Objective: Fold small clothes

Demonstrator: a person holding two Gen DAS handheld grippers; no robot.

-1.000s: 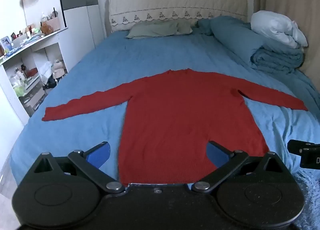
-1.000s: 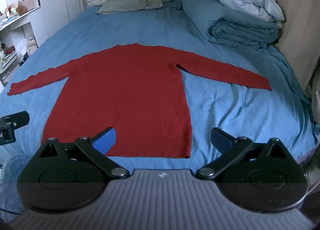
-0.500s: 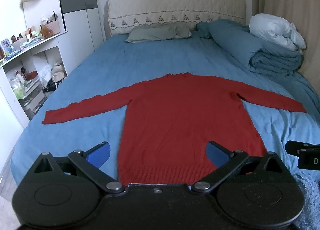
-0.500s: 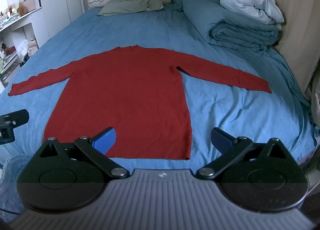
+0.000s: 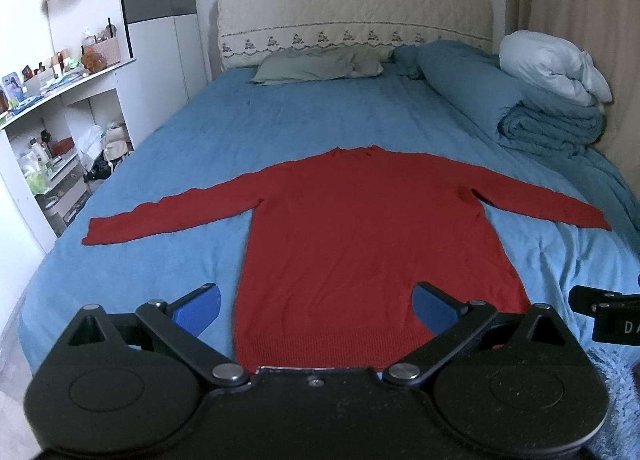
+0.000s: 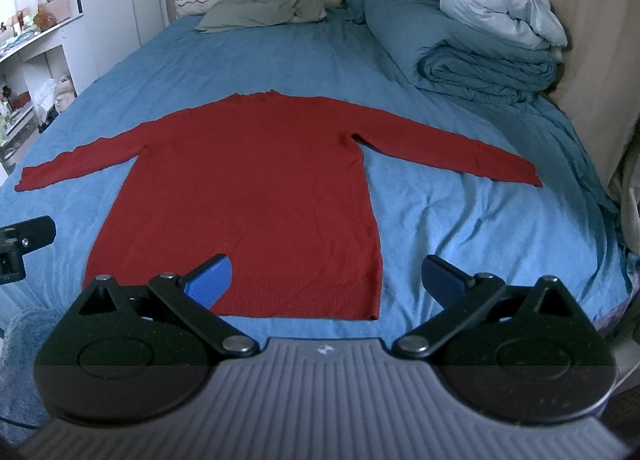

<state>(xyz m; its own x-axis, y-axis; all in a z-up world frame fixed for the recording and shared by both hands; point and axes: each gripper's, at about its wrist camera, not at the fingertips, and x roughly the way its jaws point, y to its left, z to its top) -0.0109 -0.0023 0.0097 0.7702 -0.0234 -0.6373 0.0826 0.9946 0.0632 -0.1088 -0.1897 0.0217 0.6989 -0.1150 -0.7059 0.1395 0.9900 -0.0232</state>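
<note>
A red long-sleeved sweater (image 5: 360, 228) lies flat on the blue bed (image 5: 240, 132), sleeves spread out left and right, hem nearest me. It also shows in the right wrist view (image 6: 248, 188). My left gripper (image 5: 316, 306) is open and empty, held above the hem's left part. My right gripper (image 6: 326, 278) is open and empty, above the hem's right corner. Part of the right gripper (image 5: 604, 314) shows at the right edge of the left wrist view, and part of the left gripper (image 6: 20, 240) shows at the left edge of the right wrist view.
A rolled teal duvet (image 5: 532, 116) with a white pillow (image 5: 552, 68) lies at the bed's far right. A green pillow (image 5: 320, 66) lies by the headboard (image 5: 352, 24). Shelves with clutter (image 5: 52, 132) stand left of the bed. A curtain (image 6: 592, 20) hangs at right.
Both views have tilted up and drawn back slightly, so the sweater sits lower in frame. The sweater has not moved. Both grippers stay open.
</note>
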